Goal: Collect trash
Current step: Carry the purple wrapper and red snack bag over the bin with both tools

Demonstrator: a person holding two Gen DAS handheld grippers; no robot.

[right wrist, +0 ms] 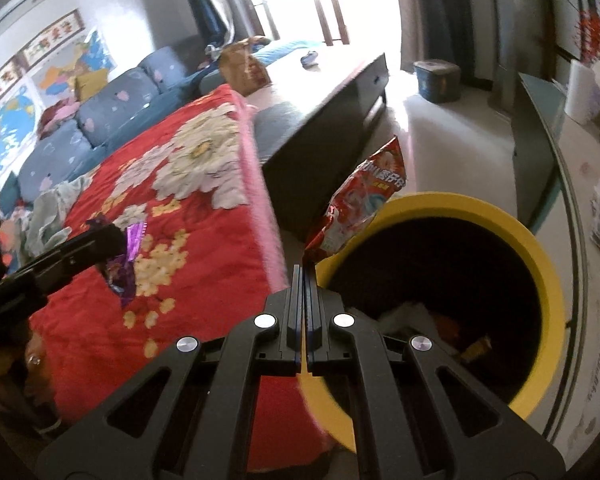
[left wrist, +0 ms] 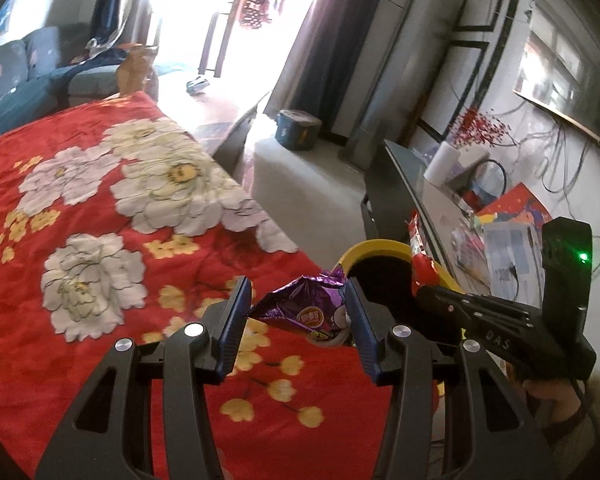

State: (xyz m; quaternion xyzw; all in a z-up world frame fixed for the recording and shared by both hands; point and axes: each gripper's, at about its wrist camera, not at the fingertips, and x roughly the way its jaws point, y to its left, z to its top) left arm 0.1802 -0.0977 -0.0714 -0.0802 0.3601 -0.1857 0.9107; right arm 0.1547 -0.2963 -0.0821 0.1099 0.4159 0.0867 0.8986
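Note:
My left gripper [left wrist: 296,284] is shut on a crumpled purple snack wrapper [left wrist: 300,312], held above the red floral blanket [left wrist: 100,200]. Just right of it stands a yellow-rimmed bin [left wrist: 374,246] with a dark inside. My right gripper [right wrist: 304,268] is shut on the lower corner of a red snack bag [right wrist: 360,196], which stands up over the near left rim of the bin [right wrist: 540,248]. The right wrist view shows the left gripper [right wrist: 112,240] at the left with the purple wrapper [right wrist: 124,276]. In the left wrist view the right gripper [left wrist: 418,288] holds the red bag [left wrist: 420,256] at the bin.
Some trash [right wrist: 420,316] lies at the bin's bottom. A dark low table [right wrist: 320,120] sits beyond the blanket, with a blue bucket [right wrist: 436,80] on the floor behind. A blue sofa [right wrist: 100,112] lines the left. A cluttered glass-top cabinet [left wrist: 420,184] with a paper roll [left wrist: 442,164] stands right.

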